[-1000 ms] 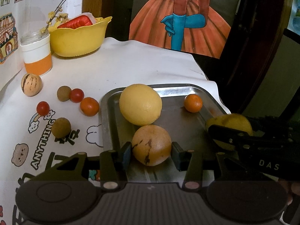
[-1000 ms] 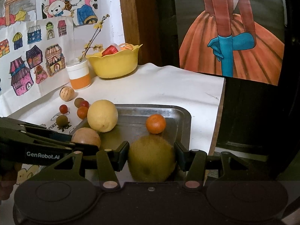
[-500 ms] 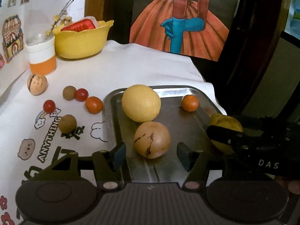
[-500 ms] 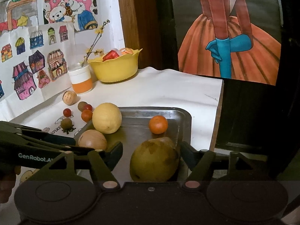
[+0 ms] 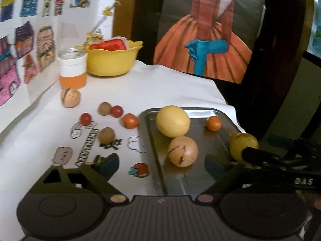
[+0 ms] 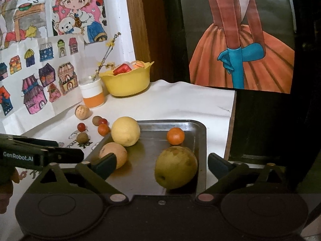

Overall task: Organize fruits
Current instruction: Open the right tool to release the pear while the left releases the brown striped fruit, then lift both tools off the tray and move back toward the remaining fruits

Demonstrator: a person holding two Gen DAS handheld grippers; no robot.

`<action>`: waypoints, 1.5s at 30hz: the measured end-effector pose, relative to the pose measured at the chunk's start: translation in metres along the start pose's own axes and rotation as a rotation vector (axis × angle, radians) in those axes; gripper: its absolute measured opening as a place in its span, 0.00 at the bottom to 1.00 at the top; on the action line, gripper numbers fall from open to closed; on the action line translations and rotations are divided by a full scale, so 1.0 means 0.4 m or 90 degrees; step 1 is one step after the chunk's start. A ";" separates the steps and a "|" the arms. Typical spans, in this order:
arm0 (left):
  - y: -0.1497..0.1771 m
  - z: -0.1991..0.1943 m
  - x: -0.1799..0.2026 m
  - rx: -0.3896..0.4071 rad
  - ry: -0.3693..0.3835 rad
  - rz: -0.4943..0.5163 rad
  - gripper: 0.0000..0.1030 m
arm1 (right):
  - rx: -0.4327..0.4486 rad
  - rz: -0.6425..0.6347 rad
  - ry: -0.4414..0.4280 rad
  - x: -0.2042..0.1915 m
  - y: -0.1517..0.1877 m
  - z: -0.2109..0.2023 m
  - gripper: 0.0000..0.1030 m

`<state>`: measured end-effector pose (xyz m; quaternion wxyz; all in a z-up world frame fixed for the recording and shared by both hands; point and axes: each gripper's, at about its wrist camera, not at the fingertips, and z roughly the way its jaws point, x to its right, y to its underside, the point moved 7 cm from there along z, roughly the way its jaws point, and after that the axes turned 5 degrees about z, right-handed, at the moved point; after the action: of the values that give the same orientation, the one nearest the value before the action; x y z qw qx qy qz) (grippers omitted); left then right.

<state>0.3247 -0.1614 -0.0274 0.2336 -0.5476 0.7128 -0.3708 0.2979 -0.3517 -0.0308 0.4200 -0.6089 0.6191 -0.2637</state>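
Left gripper (image 5: 161, 165) spread wide, empty, near tan fruit (image 5: 183, 151) on metal tray (image 5: 200, 182). Right gripper (image 6: 162, 165) spread wide, empty, behind green pear (image 6: 176, 167) on tray.

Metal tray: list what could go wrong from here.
1. The green-yellow fruit lies by the metal tray's right rim near the table edge; a nudge from the open right gripper might roll it off.
2. The tan fruit sits loose between the left gripper's open jaws and could roll into the yellow fruit.
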 end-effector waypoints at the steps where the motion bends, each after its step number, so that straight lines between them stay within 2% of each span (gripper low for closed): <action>1: 0.003 -0.007 -0.008 0.004 -0.006 -0.005 0.96 | 0.003 -0.002 0.001 -0.005 0.001 -0.008 0.99; 9: 0.038 -0.051 -0.060 0.009 -0.041 -0.033 0.99 | 0.000 -0.012 0.003 -0.043 0.027 -0.061 0.99; 33: 0.211 -0.239 -0.121 -0.025 -0.066 -0.044 0.99 | -0.059 -0.041 -0.013 -0.213 0.179 -0.255 0.99; 39: 0.264 -0.276 -0.173 -0.035 -0.096 -0.050 0.99 | -0.072 -0.045 -0.026 -0.263 0.210 -0.283 0.99; 45: 0.293 -0.313 -0.242 -0.034 -0.115 -0.089 0.99 | -0.096 -0.073 -0.033 -0.321 0.243 -0.285 0.99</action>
<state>0.1891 -0.0203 -0.0491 0.2559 -0.6331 0.6585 -0.3164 0.1381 -0.2361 -0.0289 0.3730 -0.6799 0.5903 -0.2240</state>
